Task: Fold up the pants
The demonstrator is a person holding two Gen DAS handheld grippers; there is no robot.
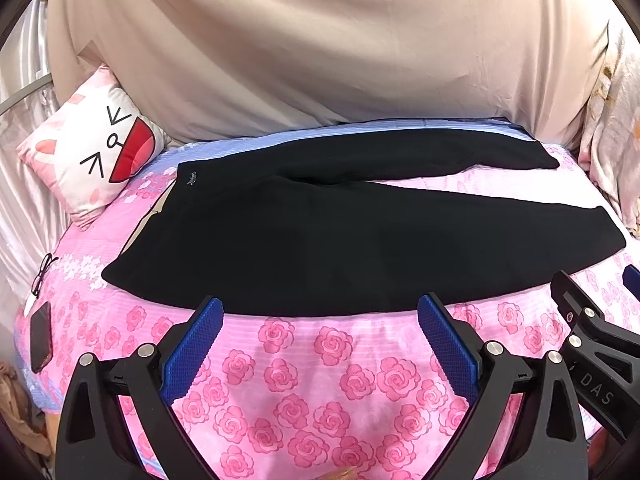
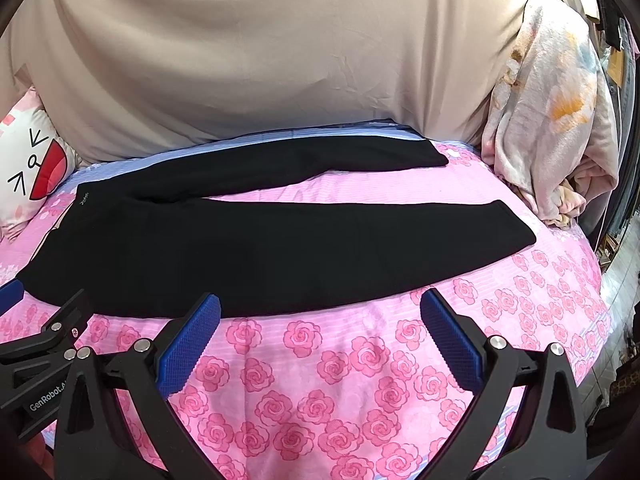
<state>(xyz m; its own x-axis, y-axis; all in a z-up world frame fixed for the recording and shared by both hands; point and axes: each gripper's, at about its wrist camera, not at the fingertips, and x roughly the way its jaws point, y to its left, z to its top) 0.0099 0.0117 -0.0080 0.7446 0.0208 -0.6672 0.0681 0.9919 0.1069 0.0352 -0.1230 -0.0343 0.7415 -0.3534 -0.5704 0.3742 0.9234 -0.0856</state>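
Black pants [image 1: 320,240] lie spread flat on a pink rose-print bed cover [image 1: 320,360], waistband to the left, both legs reaching right with a gap between them. My left gripper [image 1: 320,308] is open just before the near edge of the pants, holding nothing. In the right wrist view the same pants [image 2: 260,252] lie across the cover [image 2: 340,360], and my right gripper [image 2: 320,304] is open at their near edge, also holding nothing. Each gripper's black body shows at the side of the other's view, the right gripper [image 1: 600,340] and the left gripper [image 2: 40,360].
A white cartoon-face pillow [image 1: 96,152] sits at the back left. A large beige cloth [image 1: 320,60] hangs behind the bed. Rumpled floral bedding [image 2: 552,120] is piled at the right. A dark phone [image 1: 40,336] and glasses [image 1: 42,274] lie at the left edge.
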